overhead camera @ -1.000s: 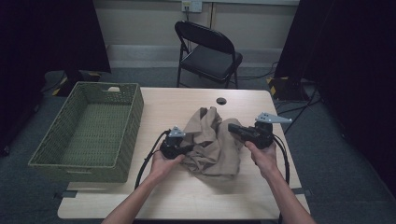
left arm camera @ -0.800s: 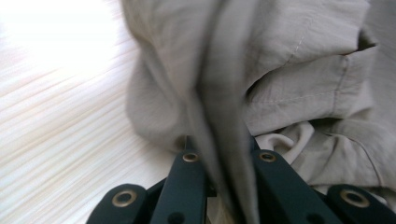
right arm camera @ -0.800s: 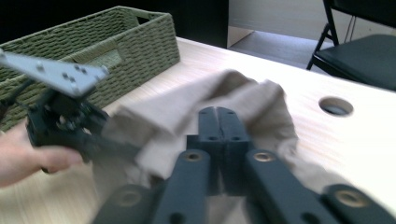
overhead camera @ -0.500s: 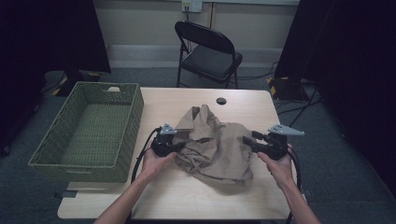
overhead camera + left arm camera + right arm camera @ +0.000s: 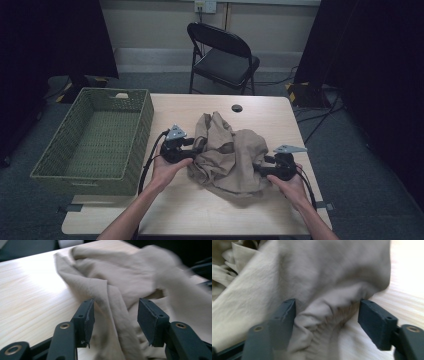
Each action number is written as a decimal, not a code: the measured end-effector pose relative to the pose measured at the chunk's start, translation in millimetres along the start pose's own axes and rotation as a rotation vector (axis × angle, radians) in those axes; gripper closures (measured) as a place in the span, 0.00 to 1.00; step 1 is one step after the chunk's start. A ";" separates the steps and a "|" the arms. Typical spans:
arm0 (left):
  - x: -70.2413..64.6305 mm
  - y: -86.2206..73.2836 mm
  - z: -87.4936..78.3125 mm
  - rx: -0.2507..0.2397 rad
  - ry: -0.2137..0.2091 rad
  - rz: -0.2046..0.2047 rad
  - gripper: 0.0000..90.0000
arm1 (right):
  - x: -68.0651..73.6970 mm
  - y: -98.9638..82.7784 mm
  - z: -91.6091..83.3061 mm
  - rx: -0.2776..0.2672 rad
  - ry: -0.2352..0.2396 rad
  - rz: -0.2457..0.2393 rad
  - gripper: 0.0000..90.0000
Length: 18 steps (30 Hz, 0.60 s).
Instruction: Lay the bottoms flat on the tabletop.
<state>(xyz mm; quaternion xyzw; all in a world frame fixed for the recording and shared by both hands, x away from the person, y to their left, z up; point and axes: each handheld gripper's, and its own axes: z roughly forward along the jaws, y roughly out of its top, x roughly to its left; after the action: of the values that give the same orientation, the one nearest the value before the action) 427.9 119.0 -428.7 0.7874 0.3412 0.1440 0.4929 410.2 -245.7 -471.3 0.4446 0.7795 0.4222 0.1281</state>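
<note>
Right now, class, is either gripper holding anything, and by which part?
Nothing is held. Both the left gripper and right gripper have just been opening; folds of the crumpled tan cloth lie loose between their jaws.

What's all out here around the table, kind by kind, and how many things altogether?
Tan cloth: 1
Green woven basket: 1
Hand-held grippers: 2, left hand-held gripper, right hand-held gripper
Black folding chair: 1
Wooden table: 1
Small black round thing on the table: 1
Total: 7
</note>
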 end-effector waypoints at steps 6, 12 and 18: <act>-14.3 4.5 0.1 -0.014 -0.050 0.025 0.52 | 20.3 0.0 28.4 0.089 -0.024 -0.116 0.63; -10.6 -5.2 6.9 0.040 -0.029 0.049 0.52 | 24.2 21.8 10.7 -0.021 -0.009 -0.123 0.93; 2.1 -23.9 19.0 0.148 0.000 0.032 0.55 | 39.7 32.4 11.7 -0.050 0.084 -0.133 0.94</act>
<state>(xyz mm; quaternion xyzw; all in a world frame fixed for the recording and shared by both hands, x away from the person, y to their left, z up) 430.7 114.3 -458.8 0.8271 0.3382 0.1261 0.4310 413.2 -199.6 -446.4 0.3704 0.8011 0.4506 0.1341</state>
